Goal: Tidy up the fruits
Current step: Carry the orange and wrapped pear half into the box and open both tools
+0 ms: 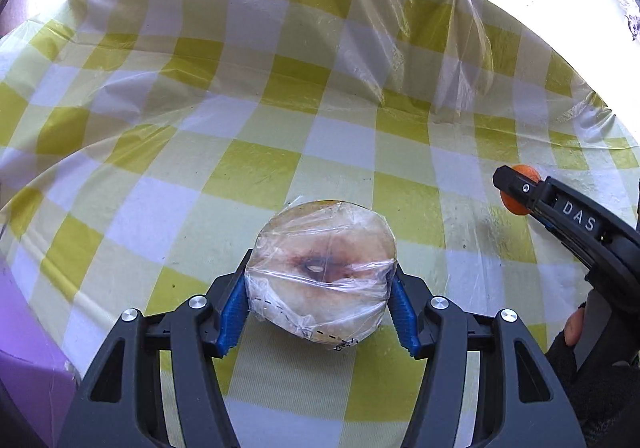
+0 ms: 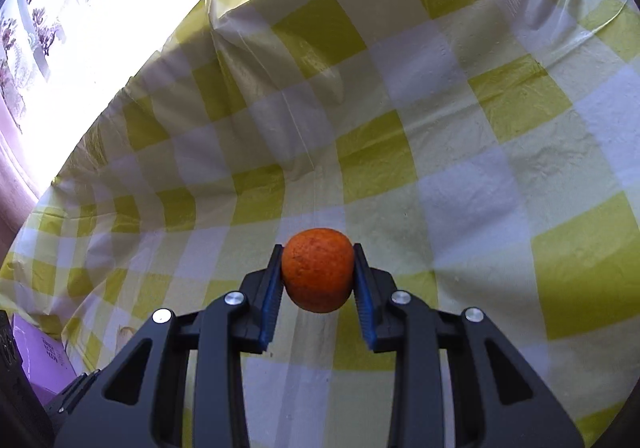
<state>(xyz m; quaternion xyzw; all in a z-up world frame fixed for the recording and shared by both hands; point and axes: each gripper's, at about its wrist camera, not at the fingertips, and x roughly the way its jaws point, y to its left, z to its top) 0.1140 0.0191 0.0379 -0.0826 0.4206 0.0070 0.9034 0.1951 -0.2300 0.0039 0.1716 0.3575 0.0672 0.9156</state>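
Note:
In the left wrist view my left gripper (image 1: 320, 288) is shut on a cut half fruit wrapped in clear plastic film (image 1: 322, 272), its pale cut face with a brown core turned towards the camera. It is held over the checked tablecloth (image 1: 248, 120). In the right wrist view my right gripper (image 2: 318, 276) is shut on a small orange (image 2: 318, 268), gripped between the blue pads. The right gripper also shows in the left wrist view (image 1: 516, 188) at the right, with the orange (image 1: 524, 172) peeking out behind its fingertip.
A yellow-and-white checked tablecloth (image 2: 440, 168) under wrinkled clear plastic covers the table. A bright window with a flowered curtain (image 2: 40, 8) lies beyond the far edge. A purple box (image 2: 36, 352) sits at the lower left beside the table. A gloved hand (image 1: 576, 352) holds the right gripper.

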